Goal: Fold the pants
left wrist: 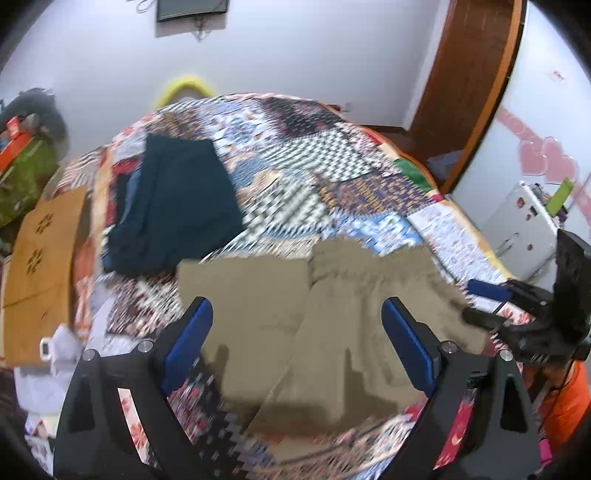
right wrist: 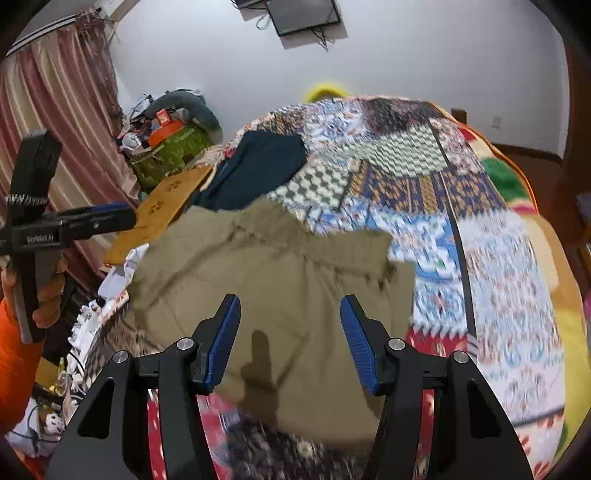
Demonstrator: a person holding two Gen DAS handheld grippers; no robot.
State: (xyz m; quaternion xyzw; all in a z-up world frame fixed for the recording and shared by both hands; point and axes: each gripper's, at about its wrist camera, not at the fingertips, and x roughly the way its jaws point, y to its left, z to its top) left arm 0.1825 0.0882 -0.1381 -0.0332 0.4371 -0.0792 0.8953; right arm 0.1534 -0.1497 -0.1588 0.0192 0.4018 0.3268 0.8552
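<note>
Two grippers are seen held above a bed covered with a patchwork quilt [left wrist: 332,155], and both are empty. The left gripper [left wrist: 297,345] is shown with its blue-padded jaws spread wide apart, nothing being held between them; the same holds for the right gripper [right wrist: 290,341], whose jaws are also parted over the cloth. The khaki pants [left wrist: 332,325] are laid on the near part of the quilt, directly beneath both grippers, partly folded, with a crumpled gathered edge on the far side. In the right wrist view the pants [right wrist: 266,288] are seen spread across the near left of the bed. A pile of dark blue clothing [left wrist: 177,206] is placed farther back on the left, just beyond the pants; whether the two touch cannot be told because of blur. A tan board [left wrist: 40,266] with cut-out marks is found at the far left edge of the bed. A wall-mounted screen [right wrist: 303,14] is visible high on the far wall, and striped curtains [right wrist: 55,122] hang at the left.
</note>
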